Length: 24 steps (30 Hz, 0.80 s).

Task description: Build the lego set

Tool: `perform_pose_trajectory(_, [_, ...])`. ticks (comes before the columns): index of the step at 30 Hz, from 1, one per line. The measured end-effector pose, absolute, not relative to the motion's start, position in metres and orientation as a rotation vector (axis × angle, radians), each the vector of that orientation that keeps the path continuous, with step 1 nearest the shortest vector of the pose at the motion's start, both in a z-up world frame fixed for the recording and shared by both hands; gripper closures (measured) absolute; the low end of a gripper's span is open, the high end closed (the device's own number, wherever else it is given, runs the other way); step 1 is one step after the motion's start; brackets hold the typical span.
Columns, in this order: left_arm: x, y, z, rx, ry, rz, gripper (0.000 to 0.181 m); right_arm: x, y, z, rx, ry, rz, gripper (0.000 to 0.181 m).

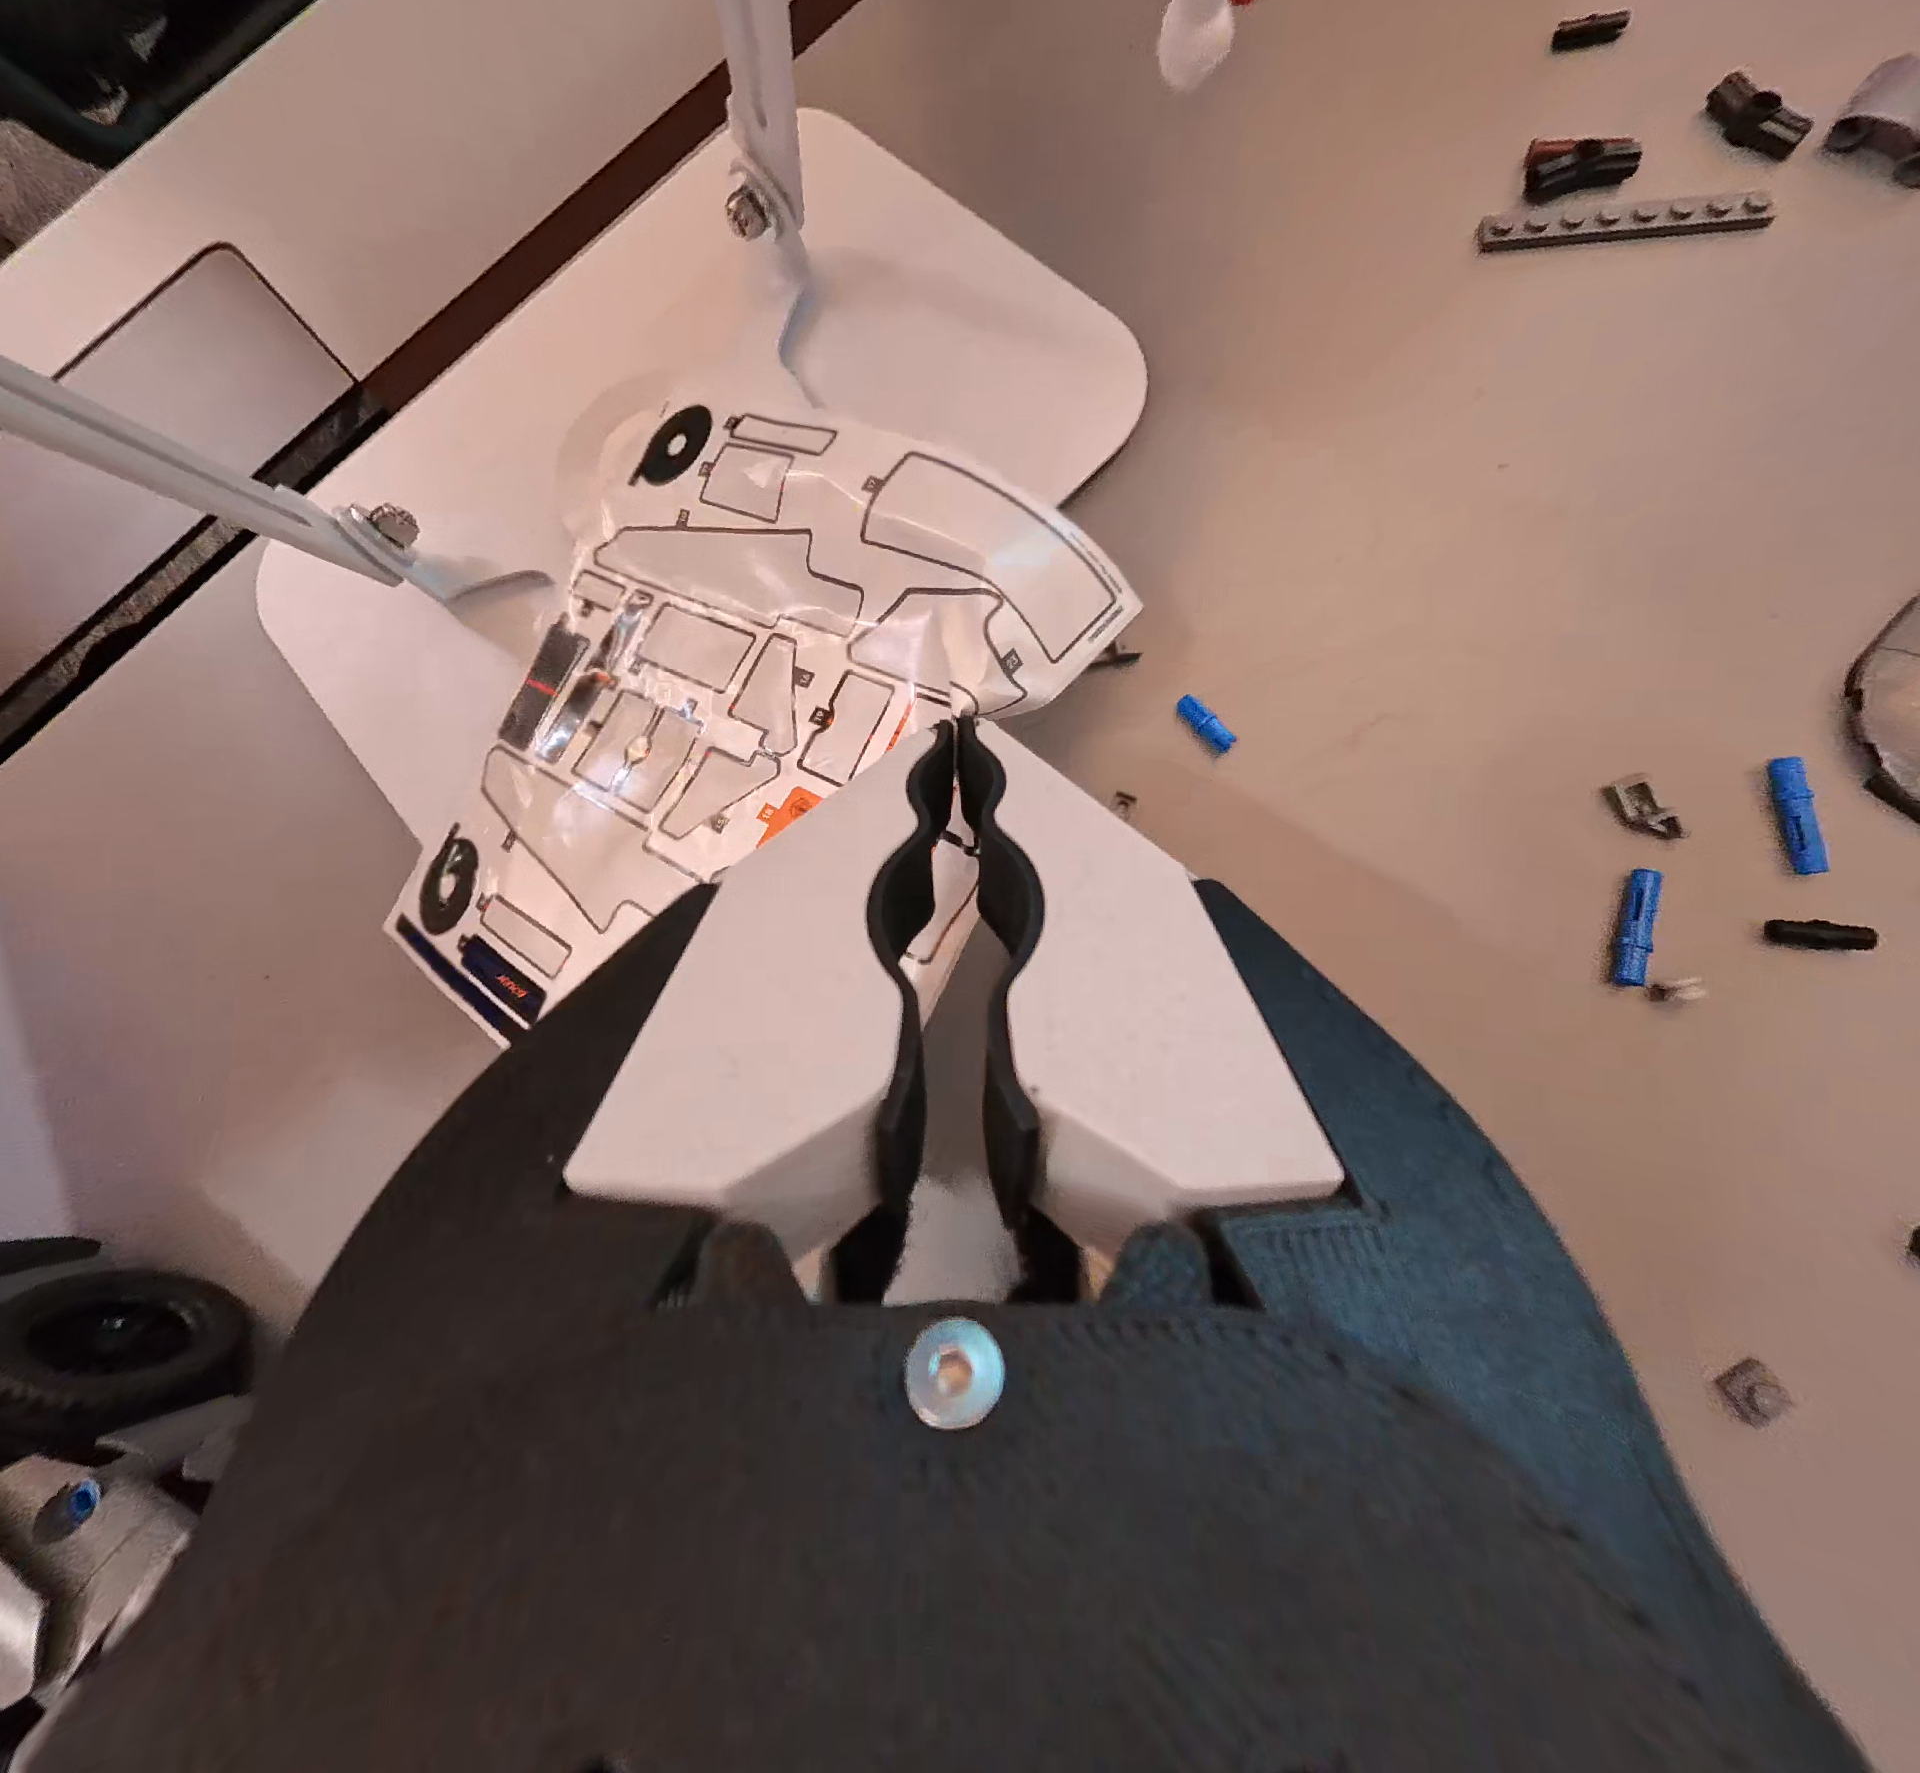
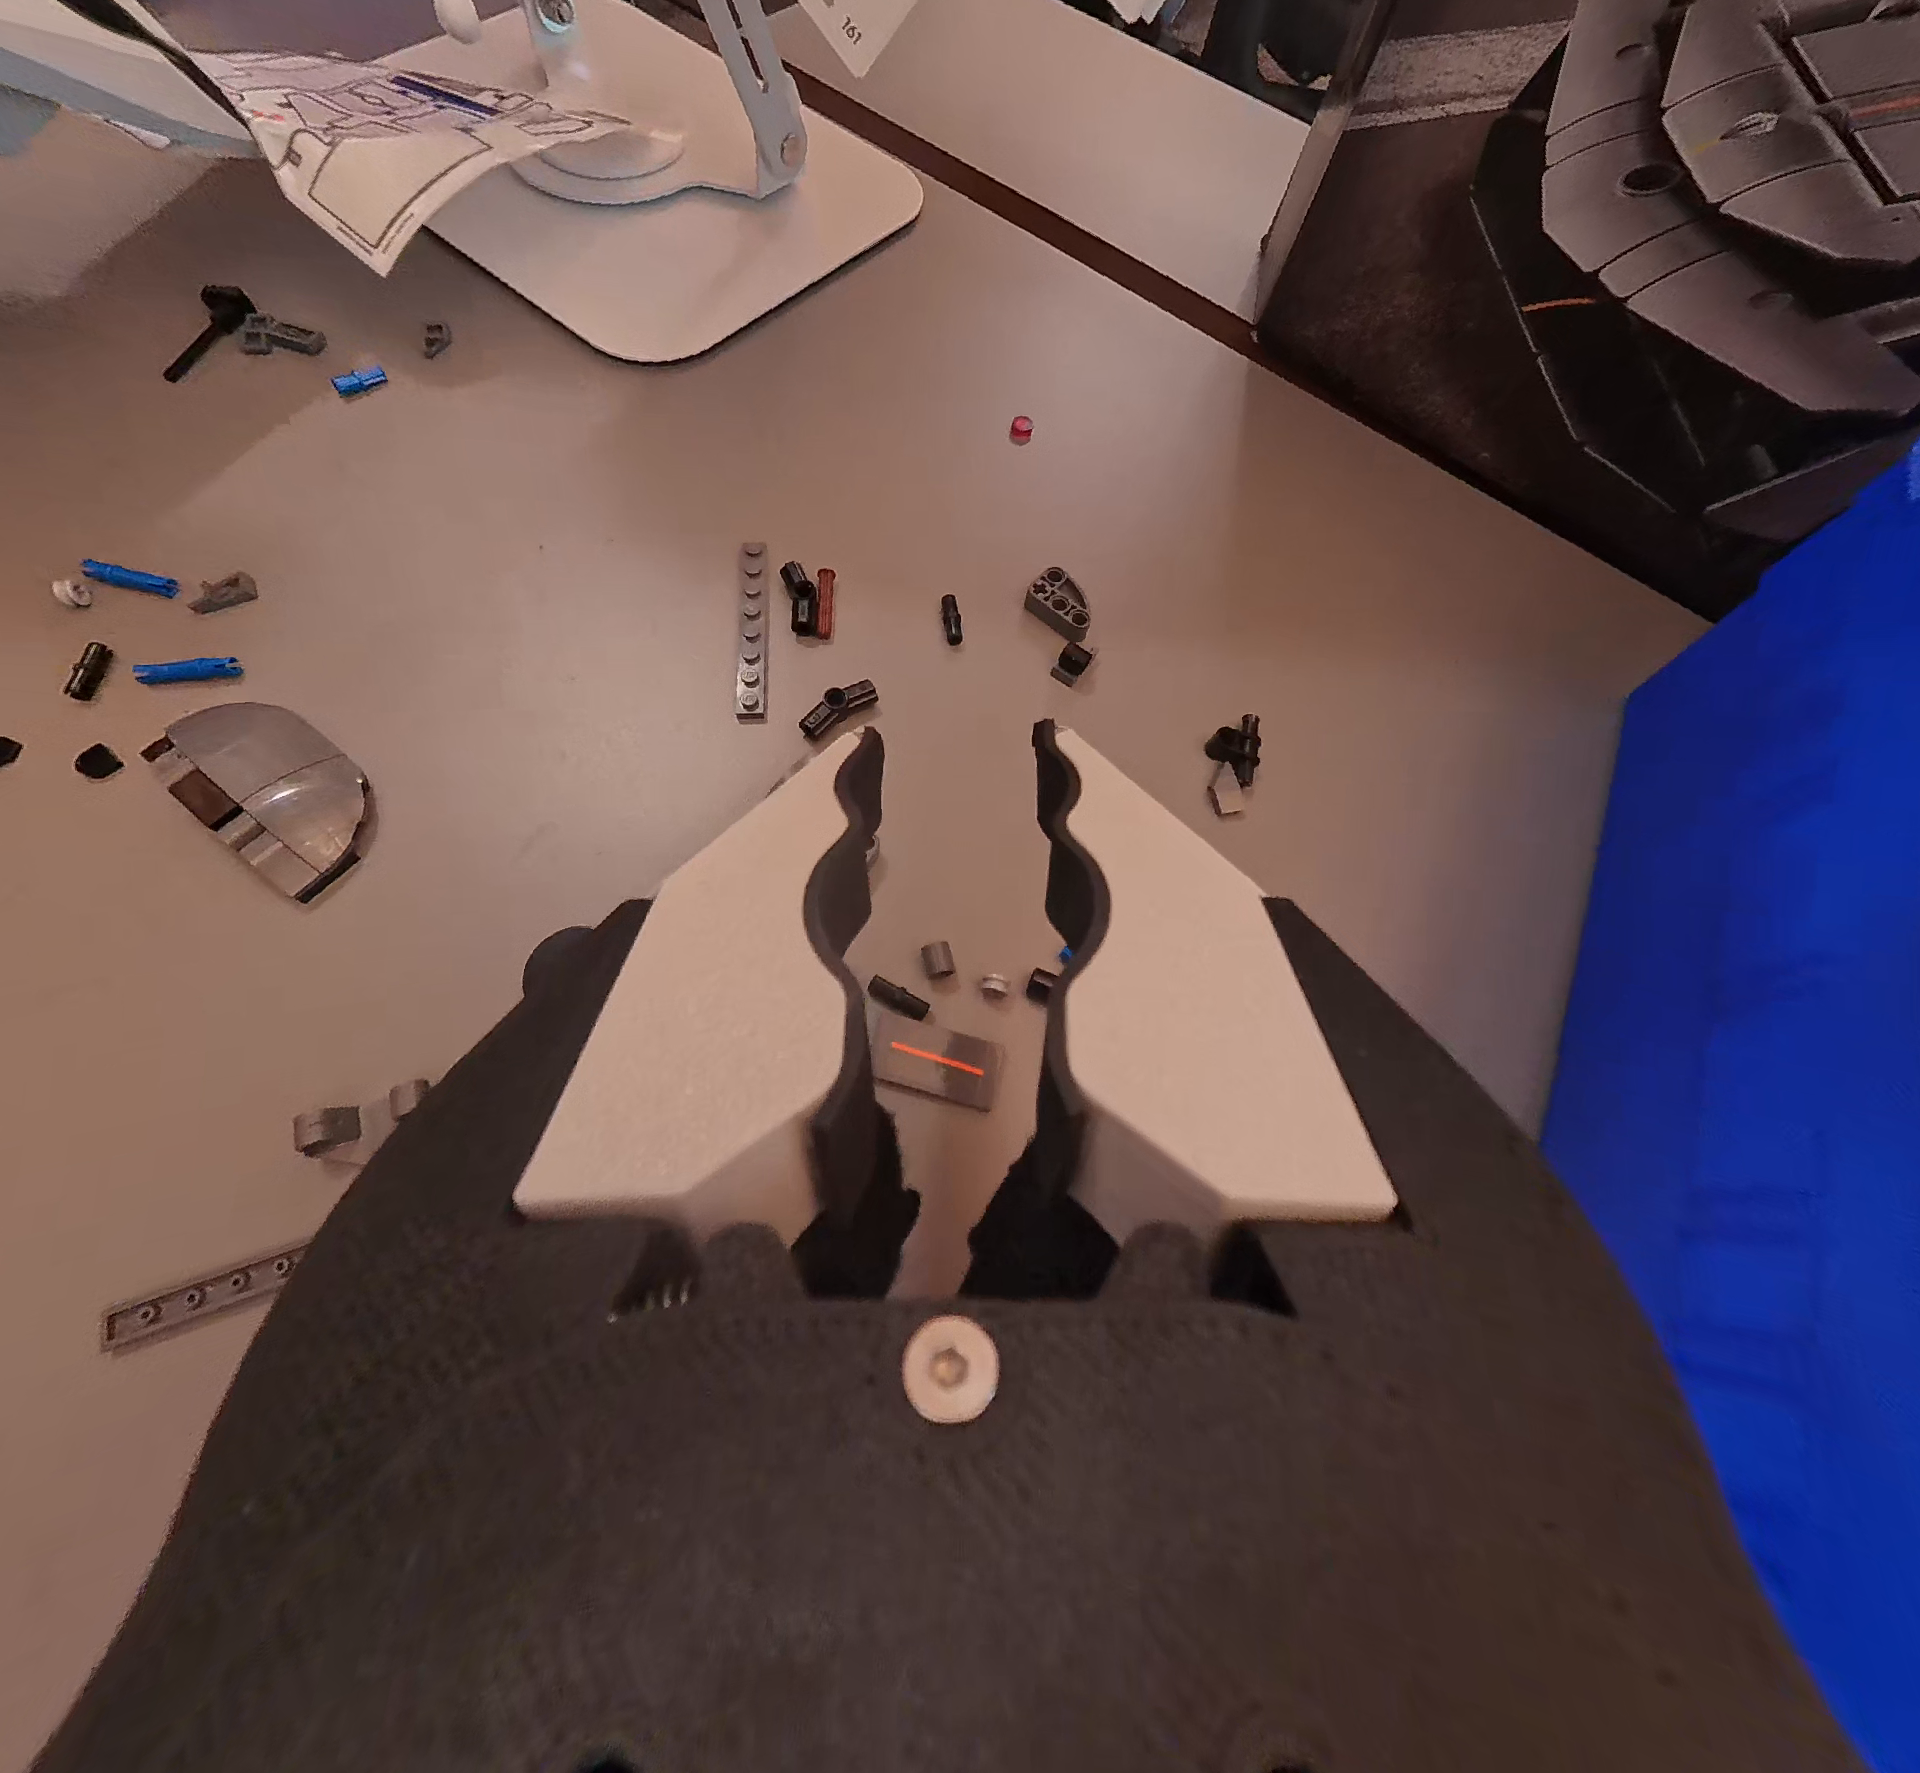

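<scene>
Sticker sheet point(image 1: 769, 643) is pinched by the left tool point(image 1: 956, 736); right tool point(image 2: 956, 736) is held apart.
The sheet may be creased or dropped at 11 o'clock if the corner grip slips.

In the right wrist view, bare table point(image 2: 582, 476) lies open across the middle of the frame, broken only by a small red stud point(image 2: 1020, 429). Loose pieces crowd the band below it, among them a grey studded strip point(image 2: 752, 630). The white stand base point(image 2: 665, 269) and a drooping sticker sheet point(image 2: 416, 154) block the upper left; a dark box point(image 2: 1621, 269) walls off the upper right.
</scene>
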<state>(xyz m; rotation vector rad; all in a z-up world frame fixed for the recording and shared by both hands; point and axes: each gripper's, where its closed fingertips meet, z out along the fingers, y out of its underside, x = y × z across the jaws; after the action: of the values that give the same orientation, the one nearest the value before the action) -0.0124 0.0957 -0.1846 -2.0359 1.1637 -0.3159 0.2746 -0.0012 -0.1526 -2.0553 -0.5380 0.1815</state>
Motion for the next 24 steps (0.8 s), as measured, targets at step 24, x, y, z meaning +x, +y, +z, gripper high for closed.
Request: perform_pose_trajectory(24, [-0.012, 0.055, -0.223, -2.158, 1.504, -0.26, 0.165, 0.275, -0.002, -0.156, -2.072, -0.542, 0.187, 0.152])
